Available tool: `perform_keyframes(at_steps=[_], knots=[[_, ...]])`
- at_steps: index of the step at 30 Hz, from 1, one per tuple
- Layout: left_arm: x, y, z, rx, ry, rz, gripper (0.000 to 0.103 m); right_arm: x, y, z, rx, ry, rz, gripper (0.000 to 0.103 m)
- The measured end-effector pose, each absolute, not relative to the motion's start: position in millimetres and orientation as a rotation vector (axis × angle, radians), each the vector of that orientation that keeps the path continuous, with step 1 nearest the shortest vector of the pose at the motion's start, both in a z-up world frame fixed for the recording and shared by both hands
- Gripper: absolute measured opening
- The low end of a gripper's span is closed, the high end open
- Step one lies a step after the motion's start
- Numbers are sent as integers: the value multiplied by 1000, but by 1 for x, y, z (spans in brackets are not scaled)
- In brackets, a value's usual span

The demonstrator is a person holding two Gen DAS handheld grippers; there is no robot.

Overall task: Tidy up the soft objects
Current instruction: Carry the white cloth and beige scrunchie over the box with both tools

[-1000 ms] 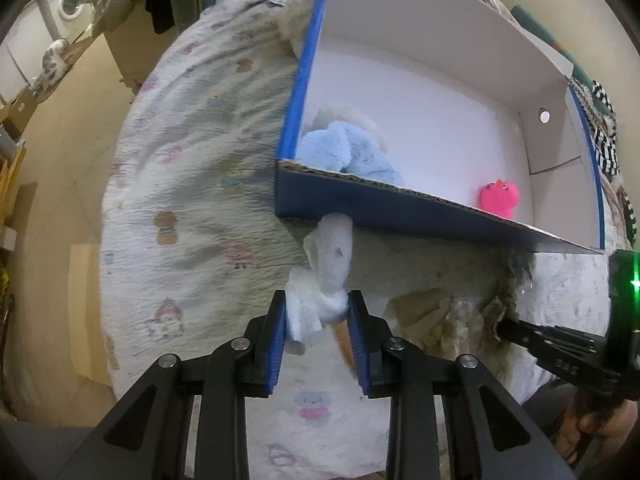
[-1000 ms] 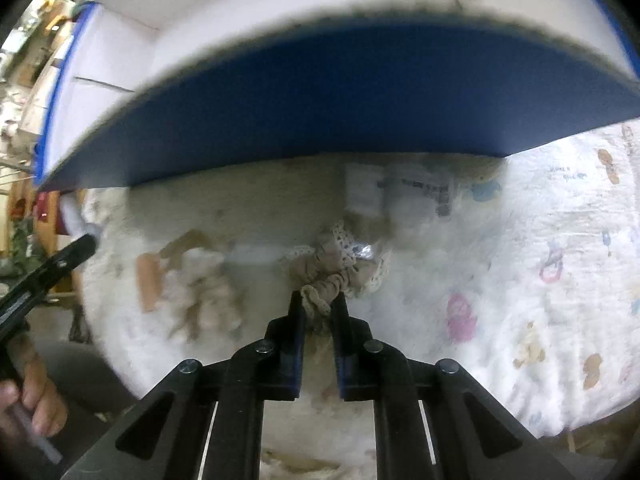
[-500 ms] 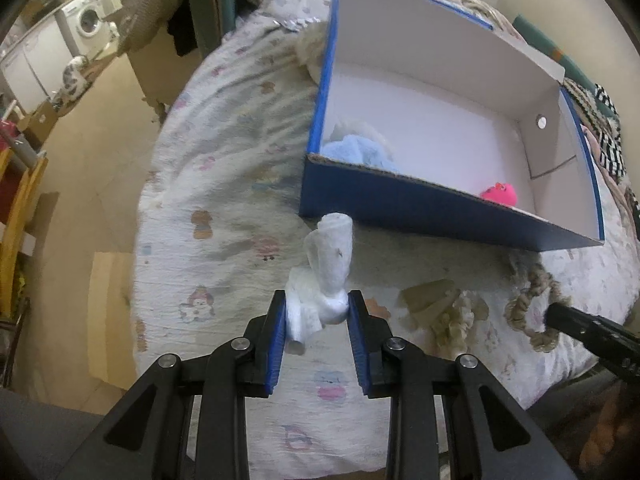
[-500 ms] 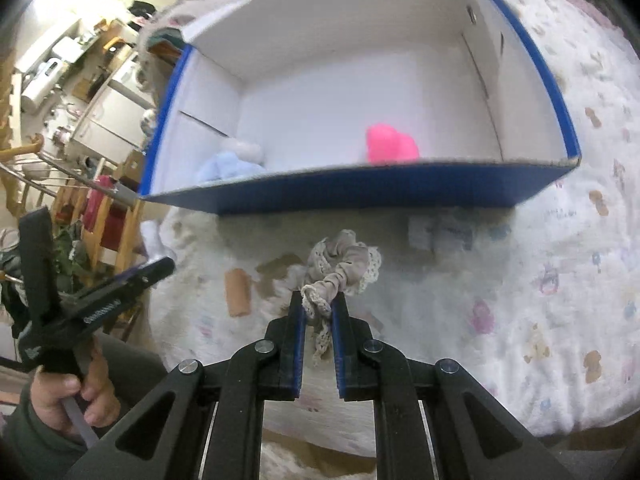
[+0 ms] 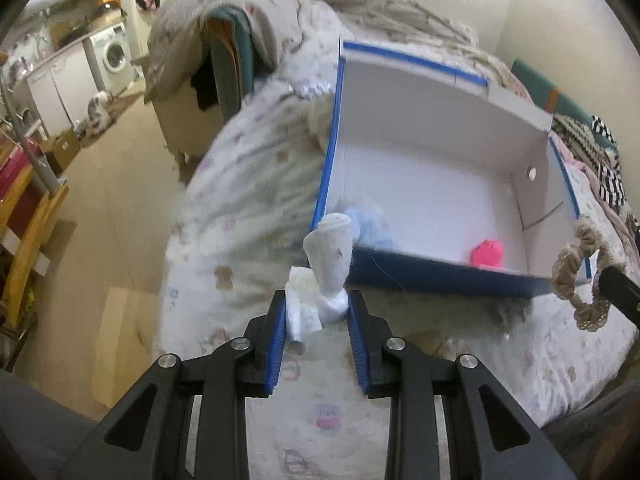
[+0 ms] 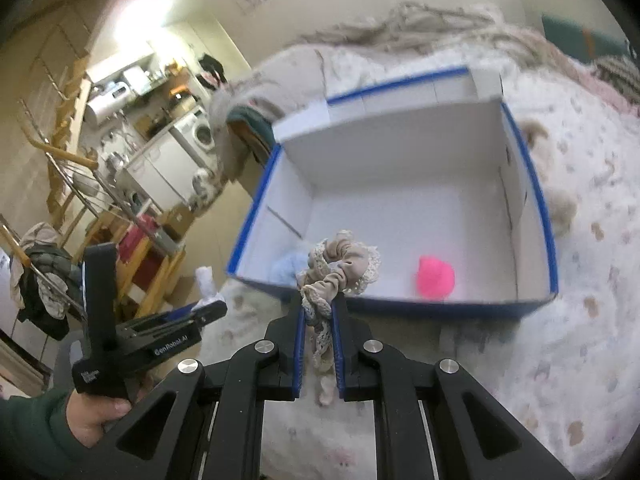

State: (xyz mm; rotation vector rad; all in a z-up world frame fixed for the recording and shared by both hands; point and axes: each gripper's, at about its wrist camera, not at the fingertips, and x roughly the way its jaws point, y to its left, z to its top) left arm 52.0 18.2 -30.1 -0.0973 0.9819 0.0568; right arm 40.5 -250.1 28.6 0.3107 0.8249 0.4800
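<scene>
My left gripper (image 5: 317, 312) is shut on a white rolled sock (image 5: 328, 264) and holds it up in front of the near left corner of the blue box (image 5: 440, 276). My right gripper (image 6: 319, 312) is shut on a beige lace scrunchie (image 6: 344, 264) and holds it above the box's near wall (image 6: 400, 306). The scrunchie also shows in the left wrist view (image 5: 580, 268). Inside the white-lined box lie a light blue plush (image 5: 370, 224) at the left and a pink soft toy (image 5: 488, 254) at the right; both also show in the right wrist view, the plush (image 6: 286, 270) and the toy (image 6: 436, 278).
The box sits on a bed with a printed white cover (image 5: 248, 184). A beige knitted blanket (image 5: 400, 8) lies behind the box. Striped clothes (image 5: 604, 160) lie at the far right. The floor (image 5: 100, 200) drops off at the left, with a chair draped in clothes (image 5: 208, 68).
Both grippers have risen away from the bed with their items. The box now looks farther and lower, and its inside is visible from above in the right wrist view.
</scene>
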Motion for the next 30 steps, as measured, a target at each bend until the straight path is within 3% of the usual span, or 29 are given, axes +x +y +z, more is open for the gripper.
perform_keyframes(at_steps=[30], knots=[[123,-16,22,-9,861,-23,27,103,-271,33,319,759,341,14]])
